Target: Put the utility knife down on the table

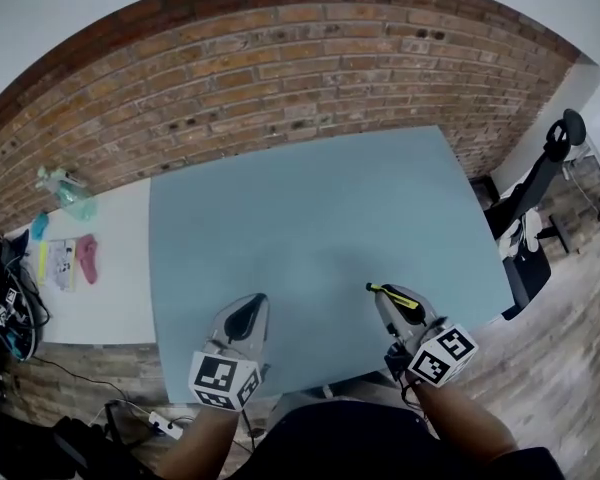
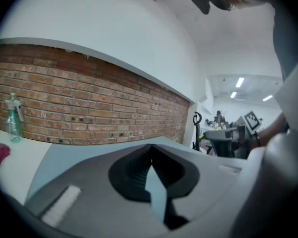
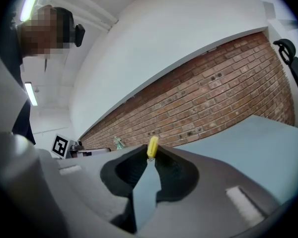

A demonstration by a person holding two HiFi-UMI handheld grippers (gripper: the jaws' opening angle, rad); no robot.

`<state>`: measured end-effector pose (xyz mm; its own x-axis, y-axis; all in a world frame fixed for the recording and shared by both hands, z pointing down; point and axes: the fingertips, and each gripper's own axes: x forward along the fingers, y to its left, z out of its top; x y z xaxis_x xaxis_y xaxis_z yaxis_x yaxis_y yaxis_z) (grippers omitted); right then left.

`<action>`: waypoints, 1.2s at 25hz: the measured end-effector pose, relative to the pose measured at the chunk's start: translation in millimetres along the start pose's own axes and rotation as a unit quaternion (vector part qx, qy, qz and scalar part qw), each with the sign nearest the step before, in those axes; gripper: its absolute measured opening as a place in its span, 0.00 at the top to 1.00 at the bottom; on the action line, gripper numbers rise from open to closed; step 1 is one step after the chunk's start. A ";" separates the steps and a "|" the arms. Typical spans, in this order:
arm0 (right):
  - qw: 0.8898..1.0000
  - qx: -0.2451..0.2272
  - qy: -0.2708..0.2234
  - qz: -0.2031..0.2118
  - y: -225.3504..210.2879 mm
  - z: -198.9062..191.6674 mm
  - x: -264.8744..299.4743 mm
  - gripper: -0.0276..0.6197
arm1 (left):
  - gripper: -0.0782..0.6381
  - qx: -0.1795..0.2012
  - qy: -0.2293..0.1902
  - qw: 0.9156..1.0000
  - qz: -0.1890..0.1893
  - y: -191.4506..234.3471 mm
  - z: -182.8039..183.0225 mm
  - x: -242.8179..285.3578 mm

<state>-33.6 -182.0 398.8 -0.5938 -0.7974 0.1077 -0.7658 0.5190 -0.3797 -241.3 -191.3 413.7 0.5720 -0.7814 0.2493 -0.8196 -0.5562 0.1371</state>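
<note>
A yellow utility knife sticks out between the jaws of my right gripper, which is shut on it above the near right part of the blue-grey table top. In the right gripper view the knife's yellow end pokes up past the fingertips of that gripper, and the rest of the knife is hidden. My left gripper hovers over the near left part of the table. The left gripper view shows its tips meeting with nothing between them.
A brick wall runs behind the table. A white table to the left carries a spray bottle and a pink item. A black office chair stands to the right. A power strip lies on the floor.
</note>
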 end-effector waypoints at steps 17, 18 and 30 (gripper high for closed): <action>0.998 -0.042 0.050 0.014 -58.8 -47.0 40.1 0.88 | 0.89 -0.048 0.013 0.997 0.063 42.4 -40.5 25.0; 0.998 -0.041 0.052 0.015 -60.8 -49.2 43.0 0.88 | 0.89 -0.047 0.014 0.997 0.062 42.2 -41.4 26.5; 0.995 -0.024 0.089 0.030 -85.8 -76.5 77.4 0.88 | 0.89 -0.042 0.053 0.994 0.085 56.5 -63.9 41.6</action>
<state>-32.8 -264.6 510.0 -0.6706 -0.6988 0.2490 -0.7354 0.5821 -0.3469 -265.9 -237.2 493.1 0.4218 -0.8258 0.3743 -0.9066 -0.3891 0.1632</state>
